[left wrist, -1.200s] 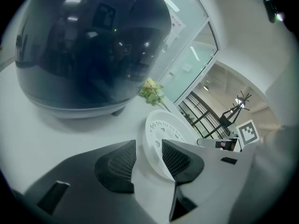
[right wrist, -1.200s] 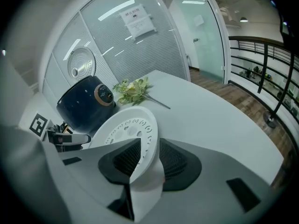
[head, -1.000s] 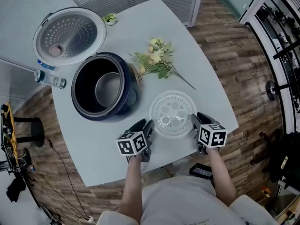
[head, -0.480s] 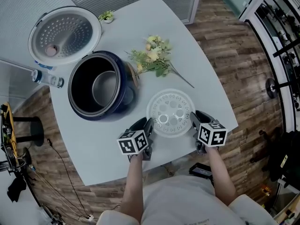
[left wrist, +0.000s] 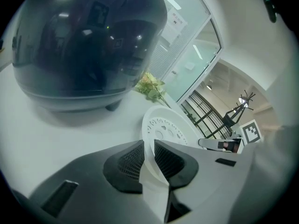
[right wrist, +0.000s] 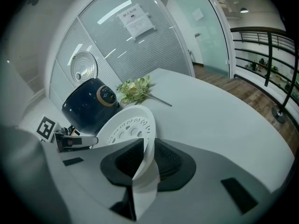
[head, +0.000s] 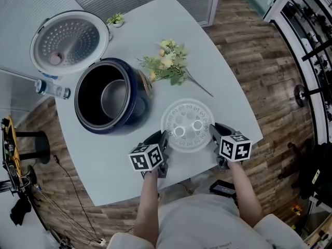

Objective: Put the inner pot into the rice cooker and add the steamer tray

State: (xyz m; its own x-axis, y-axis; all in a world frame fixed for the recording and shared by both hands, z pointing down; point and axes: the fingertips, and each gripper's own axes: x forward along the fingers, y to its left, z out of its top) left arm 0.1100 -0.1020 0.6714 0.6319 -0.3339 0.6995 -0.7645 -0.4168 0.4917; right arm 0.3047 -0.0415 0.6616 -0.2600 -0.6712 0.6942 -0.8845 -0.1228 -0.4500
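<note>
The white perforated steamer tray (head: pixel 188 126) lies on the table's near side, between my two grippers. My left gripper (head: pixel 164 141) has just been closing and is shut on the tray's left rim; in the left gripper view its pads (left wrist: pixel 133 157) press the white rim of the tray (left wrist: pixel 170 129). My right gripper (head: pixel 212 134) has closed likewise and grips the right rim of the tray (right wrist: pixel 128 127). The dark blue rice cooker (head: pixel 111 95) stands to the left, lid (head: pixel 70 40) open, with the metal inner pot (head: pixel 115 98) inside.
A bunch of flowers (head: pixel 168 64) lies beyond the tray. A water bottle (head: pixel 52 90) lies at the table's left edge (head: pixel 59 118), beside the cooker. The near table edge runs just under my grippers. A small plant (head: pixel 115 18) sits at the far corner.
Both grippers have closed their jaws onto the steamer tray's rim. The tray and both hands have stayed almost where they were.
</note>
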